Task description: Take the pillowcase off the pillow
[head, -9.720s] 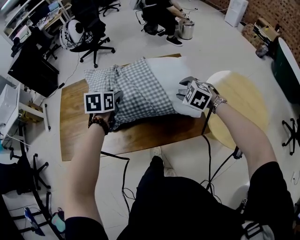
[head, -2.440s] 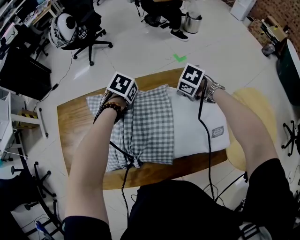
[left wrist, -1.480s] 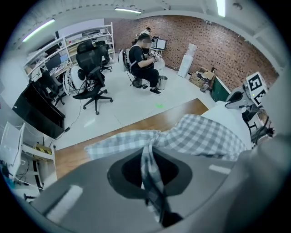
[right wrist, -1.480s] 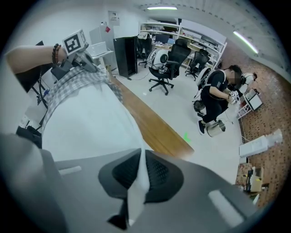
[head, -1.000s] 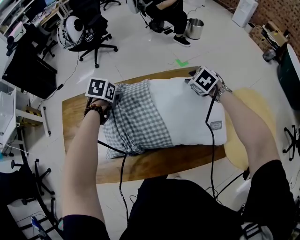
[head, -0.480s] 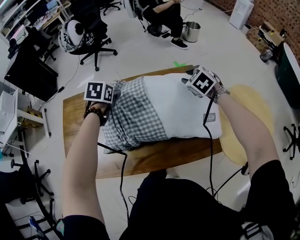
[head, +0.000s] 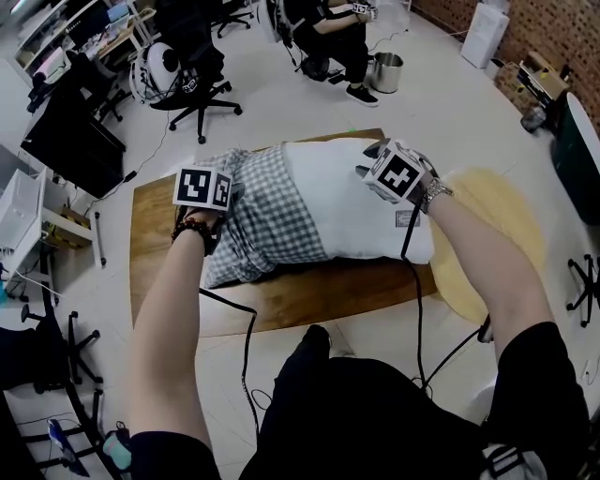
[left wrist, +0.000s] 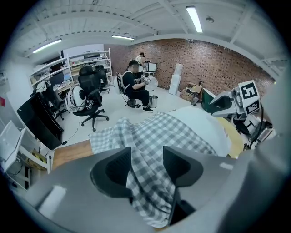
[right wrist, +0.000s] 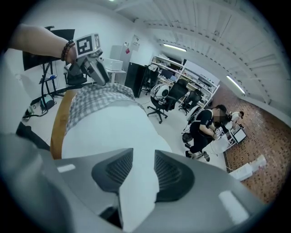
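Left gripper [left wrist: 146,158]: its jaws are closing partway on a bunched fold of the grey-and-white checked pillowcase [head: 272,211], and the cloth is filling the gap between the two pads and hanging down below them.

Right gripper [right wrist: 142,169]: its jaws are standing narrowly apart and pinching a ridge of the white pillow [head: 352,197] at its far right corner, with white cloth running up between the pads.

The two grippers are sitting at opposite ends of the bundle. The left hand is wearing a bead bracelet [head: 194,230] and the right a wristwatch [head: 434,194], and a black cable is trailing back from each gripper toward the person.

The pillow is lying lengthwise across the wooden desk [head: 155,248]. The pillowcase is covering only its left part, gathered in loose wrinkles there, while the right part is lying bare with a small label [head: 406,217] showing near the right wrist.

A round pale-wood top [head: 492,230] is standing just beside the desk's right end. Beyond the desk, on the light floor, a black office chair [head: 195,70] is standing at the left, and a seated person [head: 330,28] is working next to a metal bucket [head: 386,71].
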`<control>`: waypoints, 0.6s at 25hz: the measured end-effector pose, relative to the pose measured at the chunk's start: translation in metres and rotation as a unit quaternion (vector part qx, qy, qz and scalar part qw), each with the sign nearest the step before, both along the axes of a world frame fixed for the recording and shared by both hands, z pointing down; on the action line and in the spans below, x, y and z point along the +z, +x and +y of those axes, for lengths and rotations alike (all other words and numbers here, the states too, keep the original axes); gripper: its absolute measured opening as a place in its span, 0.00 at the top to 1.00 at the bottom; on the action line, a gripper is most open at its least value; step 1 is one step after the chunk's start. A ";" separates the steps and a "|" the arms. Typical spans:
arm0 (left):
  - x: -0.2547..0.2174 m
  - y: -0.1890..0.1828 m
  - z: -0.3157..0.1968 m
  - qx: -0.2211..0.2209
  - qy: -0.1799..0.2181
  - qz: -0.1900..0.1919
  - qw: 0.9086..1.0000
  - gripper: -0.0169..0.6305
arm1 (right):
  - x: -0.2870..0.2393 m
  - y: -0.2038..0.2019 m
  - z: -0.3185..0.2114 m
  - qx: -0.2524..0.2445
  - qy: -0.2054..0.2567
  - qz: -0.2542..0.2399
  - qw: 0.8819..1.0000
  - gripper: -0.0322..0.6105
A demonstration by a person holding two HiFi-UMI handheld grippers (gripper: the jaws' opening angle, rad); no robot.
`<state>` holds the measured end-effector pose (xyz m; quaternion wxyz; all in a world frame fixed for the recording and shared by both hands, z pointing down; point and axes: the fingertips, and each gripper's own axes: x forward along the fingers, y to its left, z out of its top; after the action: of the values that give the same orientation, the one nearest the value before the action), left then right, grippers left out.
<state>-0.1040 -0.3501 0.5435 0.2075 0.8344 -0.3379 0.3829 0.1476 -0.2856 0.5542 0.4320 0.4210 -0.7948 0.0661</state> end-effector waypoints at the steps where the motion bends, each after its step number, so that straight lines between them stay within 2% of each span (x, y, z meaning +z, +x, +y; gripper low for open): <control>1: 0.001 -0.001 0.009 -0.002 0.001 0.001 1.000 0.63 | 0.002 -0.003 0.009 -0.003 -0.002 0.001 1.000 0.72; 15: 0.025 0.017 0.115 -0.002 0.006 0.033 0.999 0.63 | 0.031 -0.055 0.094 -0.069 0.020 0.026 0.997 0.72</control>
<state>-0.0866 -0.2353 0.5680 0.2139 0.8471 -0.3349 0.3530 0.0922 -0.1914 0.5850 0.4472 0.3751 -0.8119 0.0088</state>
